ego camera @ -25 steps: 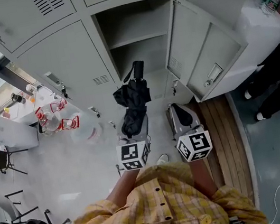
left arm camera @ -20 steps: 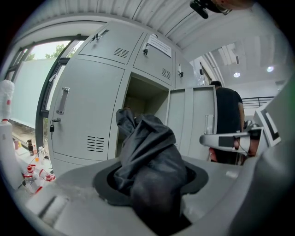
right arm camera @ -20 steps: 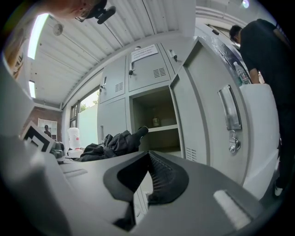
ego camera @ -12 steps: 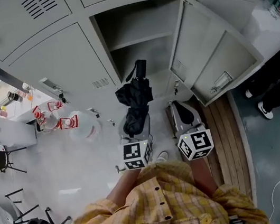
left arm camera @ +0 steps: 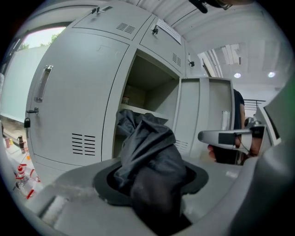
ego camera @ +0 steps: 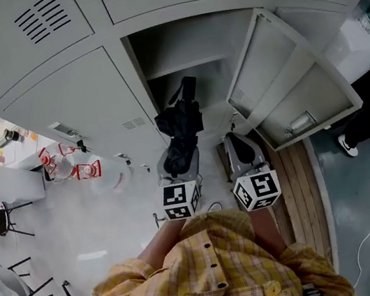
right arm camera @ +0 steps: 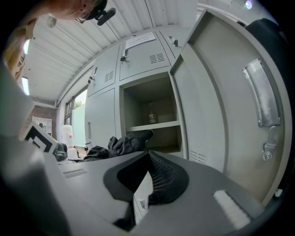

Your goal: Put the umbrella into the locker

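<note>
A black folded umbrella (ego camera: 180,127) sticks out of my left gripper (ego camera: 177,160), which is shut on its bunched fabric (left arm camera: 152,161). Its handle end points at the open locker compartment (ego camera: 183,59), just in front of the lower section under the shelf (ego camera: 178,67). The locker door (ego camera: 287,83) stands swung out to the right. My right gripper (ego camera: 242,149) is beside the left one, its jaws together with nothing between them (right arm camera: 147,159). In the right gripper view the umbrella (right arm camera: 122,144) shows at the left before the open compartment (right arm camera: 152,106).
A small bottle (right arm camera: 151,117) stands on the locker's shelf. Closed locker doors (ego camera: 83,91) flank the opening. Red-labelled bottles (ego camera: 67,163) and a white jug (ego camera: 112,176) sit at the left. A person's dark legs and shoe (ego camera: 368,122) are beyond the open door.
Both grippers and the umbrella have moved forward towards the open compartment. The umbrella's handle end now reaches the opening, and the lockers fill more of the head view.
</note>
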A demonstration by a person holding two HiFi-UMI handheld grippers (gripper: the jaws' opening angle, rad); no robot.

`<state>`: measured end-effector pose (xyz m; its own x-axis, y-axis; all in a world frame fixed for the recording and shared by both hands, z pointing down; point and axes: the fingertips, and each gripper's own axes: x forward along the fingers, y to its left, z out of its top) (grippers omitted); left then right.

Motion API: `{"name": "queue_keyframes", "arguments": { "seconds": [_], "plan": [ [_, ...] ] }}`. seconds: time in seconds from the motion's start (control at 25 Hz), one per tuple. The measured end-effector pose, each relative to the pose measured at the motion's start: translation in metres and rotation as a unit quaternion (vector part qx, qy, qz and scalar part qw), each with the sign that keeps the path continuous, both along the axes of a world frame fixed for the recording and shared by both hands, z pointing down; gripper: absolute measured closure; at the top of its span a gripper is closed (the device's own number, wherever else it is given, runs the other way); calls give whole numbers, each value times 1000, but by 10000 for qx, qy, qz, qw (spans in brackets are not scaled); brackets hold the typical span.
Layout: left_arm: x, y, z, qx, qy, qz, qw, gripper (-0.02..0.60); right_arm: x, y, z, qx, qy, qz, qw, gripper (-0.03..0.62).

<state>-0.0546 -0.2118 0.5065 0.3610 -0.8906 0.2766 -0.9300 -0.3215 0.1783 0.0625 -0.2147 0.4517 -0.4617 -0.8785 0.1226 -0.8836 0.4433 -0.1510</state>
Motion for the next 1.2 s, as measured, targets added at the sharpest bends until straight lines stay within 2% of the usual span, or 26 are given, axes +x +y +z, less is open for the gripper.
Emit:
{"name": "queue_keyframes", "arguments": {
  "seconds": [0.32, 0.6, 1.2],
  "plan": [
    [-5, -31, 16, -242, 80, -23, 9997, 341, -2, -18, 9, -115, 1, 75, 9999, 595],
    [-8, -57, 24, -298, 76, -81, 9995, 341, -5, -32, 16, -173, -2, 86, 9998, 595],
    [3, -104, 28, -196, -33, -18, 9998, 342, -1, -44, 20, -194, 23, 197, 9996, 595]
  ]
}}
